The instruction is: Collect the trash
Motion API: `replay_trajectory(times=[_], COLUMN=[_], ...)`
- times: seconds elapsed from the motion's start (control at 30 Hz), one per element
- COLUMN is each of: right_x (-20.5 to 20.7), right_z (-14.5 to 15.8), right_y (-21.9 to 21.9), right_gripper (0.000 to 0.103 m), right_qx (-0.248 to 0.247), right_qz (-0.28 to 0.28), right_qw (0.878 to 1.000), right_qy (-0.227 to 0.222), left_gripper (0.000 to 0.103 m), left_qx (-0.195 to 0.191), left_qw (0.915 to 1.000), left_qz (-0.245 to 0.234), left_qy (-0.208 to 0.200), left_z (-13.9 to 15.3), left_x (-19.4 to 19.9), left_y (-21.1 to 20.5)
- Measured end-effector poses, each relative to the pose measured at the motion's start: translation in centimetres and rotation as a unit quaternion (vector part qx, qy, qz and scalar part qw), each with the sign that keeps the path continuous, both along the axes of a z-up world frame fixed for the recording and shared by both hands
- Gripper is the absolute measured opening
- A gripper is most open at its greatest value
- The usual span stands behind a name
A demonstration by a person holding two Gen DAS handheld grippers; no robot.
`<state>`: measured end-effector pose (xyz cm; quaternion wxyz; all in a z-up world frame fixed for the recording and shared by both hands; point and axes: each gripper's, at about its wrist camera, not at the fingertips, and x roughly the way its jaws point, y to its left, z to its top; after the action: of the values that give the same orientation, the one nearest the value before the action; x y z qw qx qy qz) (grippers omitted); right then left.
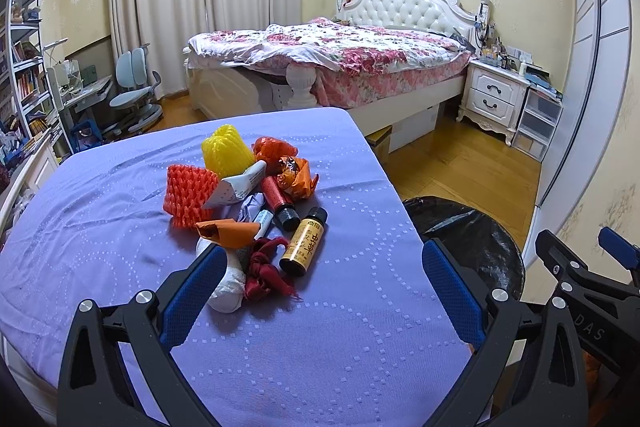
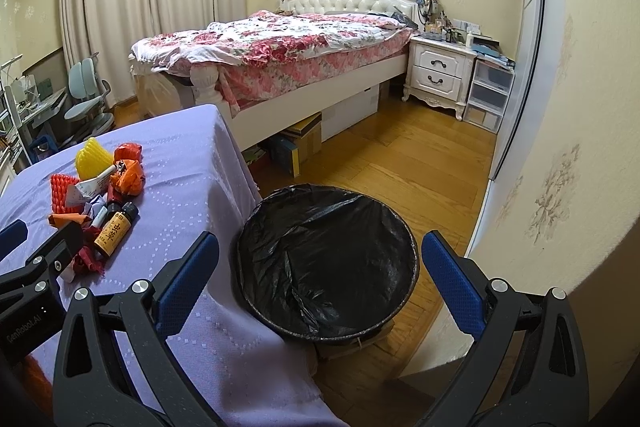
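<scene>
A pile of trash lies on the purple-covered table [image 1: 100,227]: a yellow foam net [image 1: 226,155], an orange foam net [image 1: 188,195], orange wrappers [image 1: 294,175], a red bottle [image 1: 278,201], an amber bottle [image 1: 304,243], a white wad [image 1: 228,287] and a red ribbon [image 1: 264,273]. My left gripper [image 1: 320,267] is open and empty just short of the pile. My right gripper [image 2: 320,259] is open and empty above the black-lined trash bin [image 2: 328,259], which stands on the floor right of the table. The pile also shows in the right wrist view [image 2: 104,195].
A bed [image 1: 340,59] with a floral cover stands behind the table. A white nightstand [image 1: 494,95] and plastic drawers [image 1: 536,123] are at the right wall. A desk chair [image 1: 134,91] and bookshelves [image 1: 24,67] are at the left. The floor is wood.
</scene>
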<state>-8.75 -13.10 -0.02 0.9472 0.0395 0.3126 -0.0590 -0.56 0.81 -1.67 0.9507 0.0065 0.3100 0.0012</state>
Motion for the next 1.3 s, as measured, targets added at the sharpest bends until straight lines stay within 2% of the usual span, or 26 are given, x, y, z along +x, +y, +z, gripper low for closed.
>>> replay_trajectory(times=[0.27, 0.47, 0.7, 0.73, 0.83, 0.9, 1.1, 1.2, 1.3], right_x=[0.5, 1.3, 2.0, 2.2, 2.5, 2.6, 2.9, 3.1, 3.3], right_z=[-0.3, -0.8, -1.4, -1.5, -1.9, -2.2, -2.7, -2.7, -2.9], right_y=[0.2, 1.2, 3.1, 3.4, 4.3, 4.6, 5.6, 6.0, 6.3], right_gripper=[0.099, 0.099, 0.098, 0.097, 0.084, 0.083, 0.083, 0.083, 0.083], right_qx=[0.008, 0.006, 0.007, 0.007, 0.009, 0.013, 0.008, 0.005, 0.004], right_qz=[0.007, 0.025, 0.055, 0.060, 0.079, 0.088, 0.098, 0.101, 0.105], right_qw=[1.000, 0.999, 0.998, 0.997, 0.996, 0.995, 0.993, 0.993, 0.992], right_qy=[0.014, 0.028, 0.037, 0.039, 0.047, 0.055, 0.060, 0.062, 0.063], left_gripper=[0.097, 0.096, 0.081, 0.078, 0.078, 0.078, 0.078, 0.078, 0.073], left_qx=[0.005, 0.006, -0.005, -0.010, -0.023, -0.025, -0.017, -0.021, -0.025], left_qw=[1.0000, 0.9994, 0.9967, 0.9962, 0.9942, 0.9938, 0.9946, 0.9930, 0.9924], left_qz=[0.004, 0.033, 0.069, 0.073, 0.083, 0.085, 0.076, 0.081, 0.079], left_qy=[0.003, 0.011, 0.042, 0.048, 0.064, 0.067, 0.069, 0.084, 0.091], left_z=[-1.1, -2.5, -4.0, -4.1, -4.3, -4.2, -3.8, -4.4, -4.6], left_x=[-0.7, -2.0, -3.5, -3.5, -3.5, -3.7, -1.9, -0.1, 0.7], left_y=[0.9, 4.3, 8.7, 9.1, 10.0, 10.1, 9.0, 9.0, 9.5])
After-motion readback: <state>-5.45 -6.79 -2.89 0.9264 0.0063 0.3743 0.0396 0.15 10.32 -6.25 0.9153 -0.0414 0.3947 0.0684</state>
